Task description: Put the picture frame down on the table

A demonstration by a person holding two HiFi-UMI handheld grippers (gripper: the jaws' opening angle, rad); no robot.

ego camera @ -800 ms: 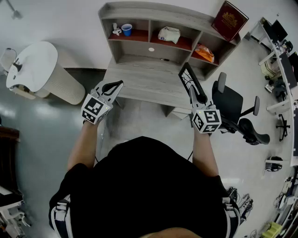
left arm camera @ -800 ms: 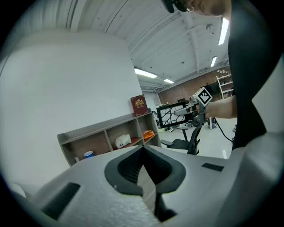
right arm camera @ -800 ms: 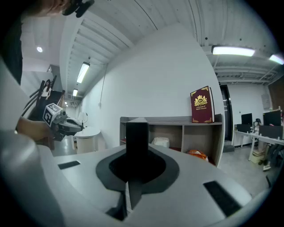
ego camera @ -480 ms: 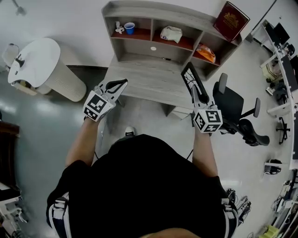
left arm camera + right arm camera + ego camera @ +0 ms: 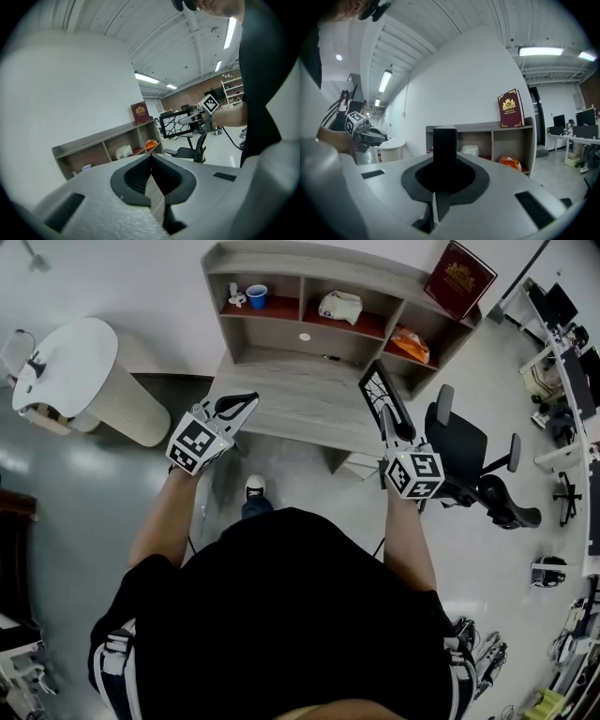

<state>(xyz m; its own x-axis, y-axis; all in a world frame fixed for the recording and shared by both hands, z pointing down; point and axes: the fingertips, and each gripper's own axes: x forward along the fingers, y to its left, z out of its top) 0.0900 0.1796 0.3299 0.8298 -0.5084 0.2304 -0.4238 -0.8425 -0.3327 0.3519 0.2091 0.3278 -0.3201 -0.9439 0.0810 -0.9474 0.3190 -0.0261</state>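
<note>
My right gripper (image 5: 387, 425) is shut on the lower edge of a black picture frame (image 5: 379, 393) with a branching line pattern. It holds the frame upright in the air over the right end of the grey wooden table (image 5: 291, 407). In the right gripper view the frame's dark edge (image 5: 444, 145) stands between the jaws. The left gripper view shows the frame (image 5: 177, 123) from the side, held clear of the table. My left gripper (image 5: 250, 399) hovers at the table's left front edge with its fingertips together and nothing in them.
A shelf unit at the table's back holds a blue cup (image 5: 255, 299), a white bundle (image 5: 339, 307) and an orange bag (image 5: 411, 345); a red book (image 5: 461, 279) stands on top. A black office chair (image 5: 469, 451) is right of the table, a white round cabinet (image 5: 84, 381) left.
Both grippers have shifted slightly toward the table; the frame stays in the right gripper. A shoe of the person has come into view below the table's front edge.
</note>
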